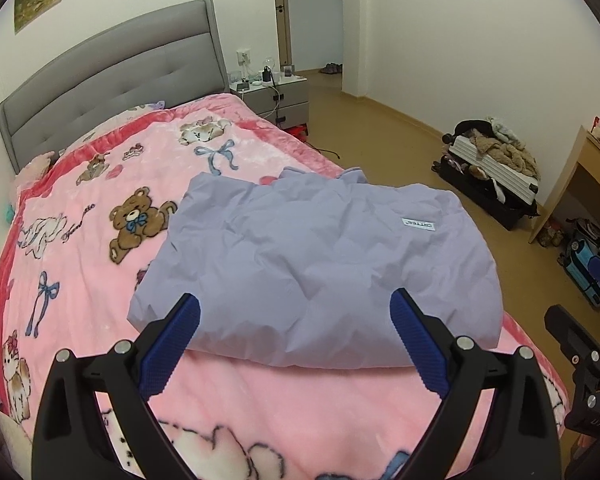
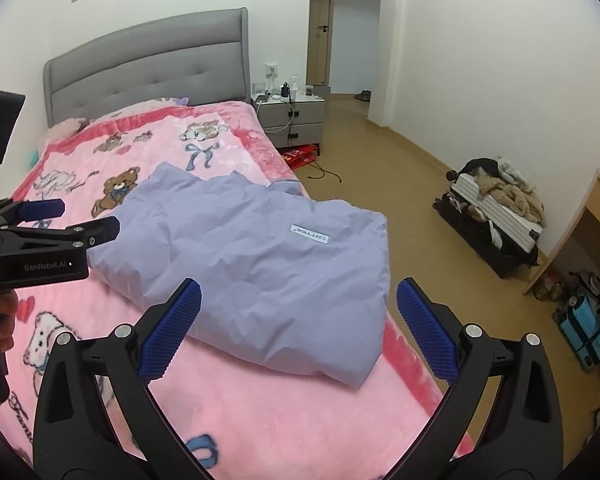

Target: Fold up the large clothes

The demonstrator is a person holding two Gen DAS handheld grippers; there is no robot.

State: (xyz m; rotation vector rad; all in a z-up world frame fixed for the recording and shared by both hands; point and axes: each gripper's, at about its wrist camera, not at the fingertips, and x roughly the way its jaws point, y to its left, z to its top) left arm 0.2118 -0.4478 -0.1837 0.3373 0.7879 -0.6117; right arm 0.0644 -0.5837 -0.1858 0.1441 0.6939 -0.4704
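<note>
1. The left tool (image 1: 296,312) stands wide open with nothing between its blue pads, poised above the near edge of the jacket and clear of it.
2. The right tool (image 2: 299,300) is also spread wide and empty; no cloth is caught in it.
3. In the right wrist view the left tool appears at the left edge, over the blanket just beside the jacket's left side, with part of a hand (image 2: 2,320) below it.
4. The jacket (image 1: 316,264), lilac and puffy, lies folded into a rough rectangle on the near right part of the bed (image 1: 112,80), close to the bed's right edge.
5. A small white label (image 1: 419,223) shows on the jacket's upper face, toward its far right.
6. Under it is a pink blanket (image 1: 88,208) printed with teddy bears and blue bows.
7. A grey padded headboard stands at the far end of the bed.
8. A grey nightstand (image 2: 292,114) with small items and cables sits to the right of the headboard.
9. On the floor at the right, an open suitcase (image 2: 496,224) is heaped with clothes.
10. A wooden desk (image 1: 588,184) stands at the far right edge, with a blue bag (image 2: 586,332) on the floor near it.
</note>
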